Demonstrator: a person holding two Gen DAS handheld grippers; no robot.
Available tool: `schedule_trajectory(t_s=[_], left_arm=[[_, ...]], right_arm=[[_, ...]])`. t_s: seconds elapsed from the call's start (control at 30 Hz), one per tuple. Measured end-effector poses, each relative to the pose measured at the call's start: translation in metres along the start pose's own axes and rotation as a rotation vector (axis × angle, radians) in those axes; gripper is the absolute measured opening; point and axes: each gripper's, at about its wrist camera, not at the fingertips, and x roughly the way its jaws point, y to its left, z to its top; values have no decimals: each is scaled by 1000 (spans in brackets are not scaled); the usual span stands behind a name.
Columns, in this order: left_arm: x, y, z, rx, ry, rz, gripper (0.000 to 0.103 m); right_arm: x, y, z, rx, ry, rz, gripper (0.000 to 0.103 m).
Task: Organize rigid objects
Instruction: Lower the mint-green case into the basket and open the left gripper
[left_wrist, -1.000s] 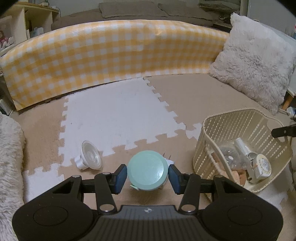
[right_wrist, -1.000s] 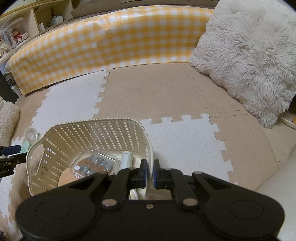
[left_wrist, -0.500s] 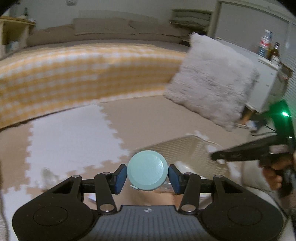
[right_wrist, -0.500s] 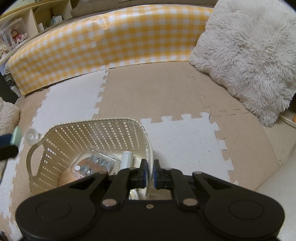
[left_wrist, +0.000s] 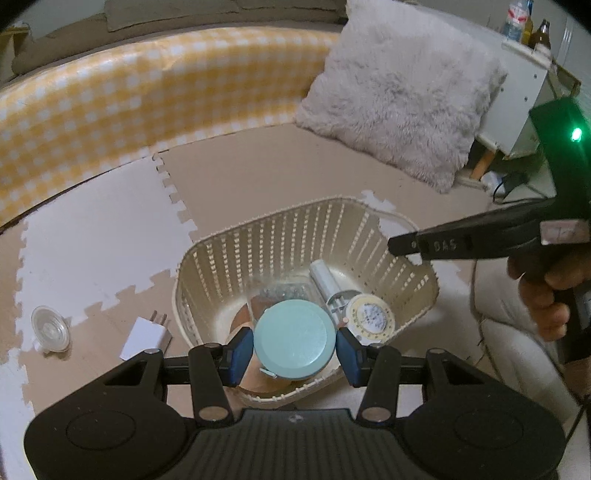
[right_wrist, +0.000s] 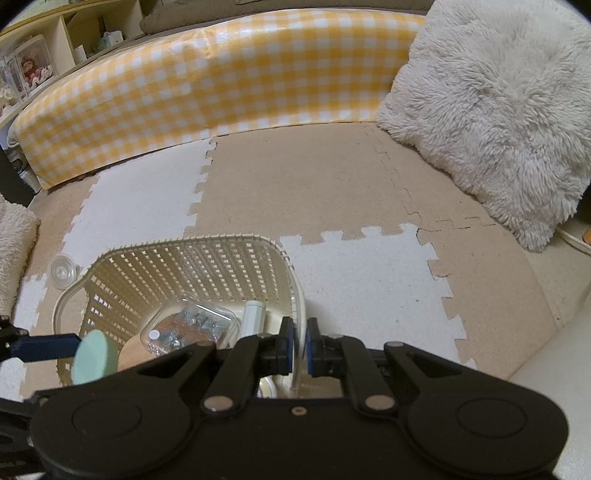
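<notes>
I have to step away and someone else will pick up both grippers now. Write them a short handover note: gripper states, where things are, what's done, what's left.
Left gripper: shut on the mint-green round container, held above the near end of the cream basket, not yet released.
Right gripper: shut on the basket's rim, steadying it.
In the basket: clear plastic box, white tube, round white-and-yellow disc.
On the mat, left of the basket: white plug adapter and clear round cup.
Left to do: drop the green container in, then likely fetch the adapter and cup.
</notes>
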Motion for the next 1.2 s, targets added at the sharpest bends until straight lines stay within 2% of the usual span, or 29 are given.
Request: schedule_trajectory(t_s=[0.27, 1.0, 1.2], left_arm=[[8, -5, 0, 37, 27, 45, 50], [2, 1, 3, -4, 42, 44, 59], [-14, -2, 9, 12, 9, 11, 67]], right_arm=[[0, 0, 0, 0, 0, 0, 7], [0, 0, 0, 1, 2, 0, 7], [0, 0, 0, 2, 3, 1, 7]])
